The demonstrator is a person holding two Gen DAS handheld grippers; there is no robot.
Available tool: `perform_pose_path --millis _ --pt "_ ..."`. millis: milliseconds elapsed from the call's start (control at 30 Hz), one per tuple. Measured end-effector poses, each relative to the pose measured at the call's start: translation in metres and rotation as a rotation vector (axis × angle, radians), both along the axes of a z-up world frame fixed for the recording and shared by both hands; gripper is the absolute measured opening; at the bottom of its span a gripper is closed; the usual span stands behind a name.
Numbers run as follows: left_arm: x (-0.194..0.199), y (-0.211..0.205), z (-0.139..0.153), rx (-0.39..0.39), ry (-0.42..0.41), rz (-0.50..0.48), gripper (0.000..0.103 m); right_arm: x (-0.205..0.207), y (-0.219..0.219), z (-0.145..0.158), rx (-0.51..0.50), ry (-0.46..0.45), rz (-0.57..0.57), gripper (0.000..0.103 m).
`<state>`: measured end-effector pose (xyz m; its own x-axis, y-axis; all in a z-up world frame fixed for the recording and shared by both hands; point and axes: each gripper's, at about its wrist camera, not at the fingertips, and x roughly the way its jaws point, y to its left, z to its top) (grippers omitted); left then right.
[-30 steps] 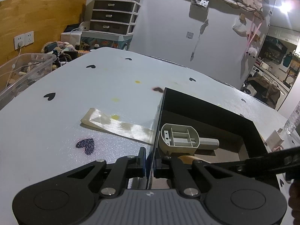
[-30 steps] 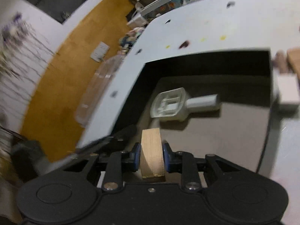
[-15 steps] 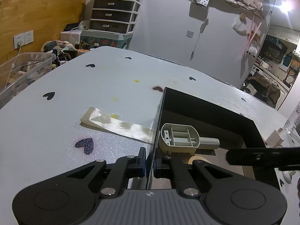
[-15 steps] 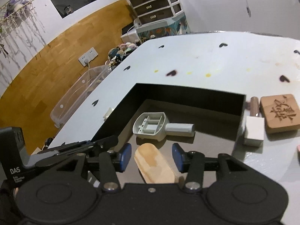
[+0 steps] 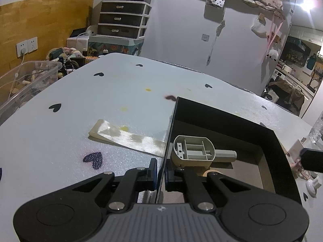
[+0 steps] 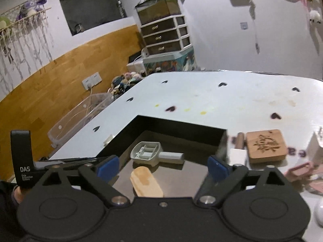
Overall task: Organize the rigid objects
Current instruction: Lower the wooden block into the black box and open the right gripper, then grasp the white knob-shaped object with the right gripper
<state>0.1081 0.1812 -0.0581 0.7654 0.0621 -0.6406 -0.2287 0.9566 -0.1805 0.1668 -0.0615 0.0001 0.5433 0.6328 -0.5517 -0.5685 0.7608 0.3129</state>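
Wooden oval block [image 6: 146, 183] lies flat on the floor of the black box [image 6: 177, 125] beside the grey plastic part [image 6: 150, 153], your right gripper [image 6: 162, 165] has just spread wide above it, empty, your left gripper [image 5: 160, 174] pinching the box's near wall.

My matt black plastic box [image 6: 177, 126] w/ dull brown floor holds a smooth pale wood piece [image 6: 146, 182] & grey matt plastic part [image 6: 153, 154]. Carved wood block [image 6: 265, 145] sits on the grainy white table [image 5: 101, 104].

Wooden block [image 6: 146, 182] out of right gripper [image 6: 163, 164], fingers [image 6: 107, 163] newly spread.
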Motion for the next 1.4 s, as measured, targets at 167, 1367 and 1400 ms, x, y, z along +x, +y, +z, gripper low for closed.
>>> perform_pose_path --millis 167,1367,1400 --pt "-0.001 -0.002 0.001 0.012 0.004 0.005 0.006 -0.007 -0.023 -0.001 0.004 -0.040 -0.083 0.103" --pt "0.000 -0.009 0.004 0.044 0.012 0.016 0.007 -0.015 -0.174 -0.073 -0.107 -0.046 -0.695 0.090" --pt "0.000 -0.009 0.005 0.045 0.012 0.016 0.007 -0.013 -0.173 -0.072 -0.115 -0.044 -0.686 0.075"
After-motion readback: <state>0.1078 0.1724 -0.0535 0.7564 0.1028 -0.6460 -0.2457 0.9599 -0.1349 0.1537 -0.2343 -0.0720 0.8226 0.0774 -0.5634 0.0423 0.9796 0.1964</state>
